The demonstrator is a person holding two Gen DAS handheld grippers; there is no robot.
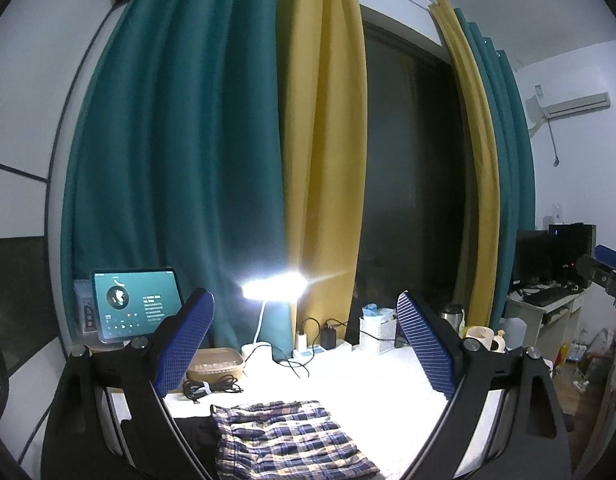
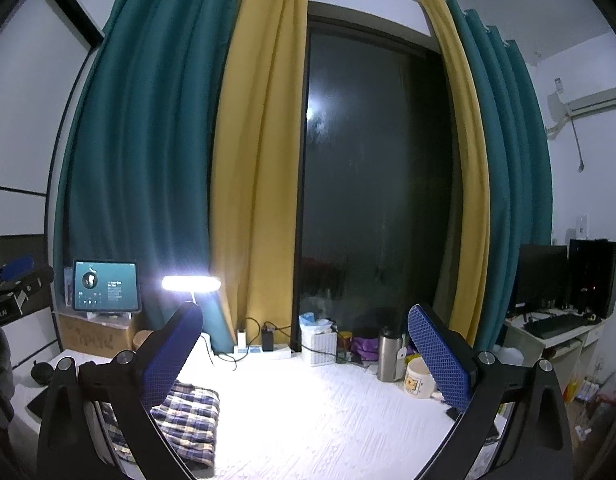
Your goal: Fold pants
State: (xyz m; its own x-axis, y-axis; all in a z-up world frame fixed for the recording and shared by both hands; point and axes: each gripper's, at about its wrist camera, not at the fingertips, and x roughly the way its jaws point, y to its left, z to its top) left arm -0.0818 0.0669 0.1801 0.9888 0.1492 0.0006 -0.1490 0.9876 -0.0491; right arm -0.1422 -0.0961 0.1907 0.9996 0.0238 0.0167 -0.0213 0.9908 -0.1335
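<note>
Pants folded on the table, both our grippers wide and empty.
The pants (image 1: 286,438) lie below our left gripper (image 1: 306,344), and left of our right gripper (image 2: 306,354), near the table (image 2: 328,420) edge.

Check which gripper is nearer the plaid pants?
Left. The plaid pants lie centred just below the open left gripper; the open right gripper sits off to their right.
</note>
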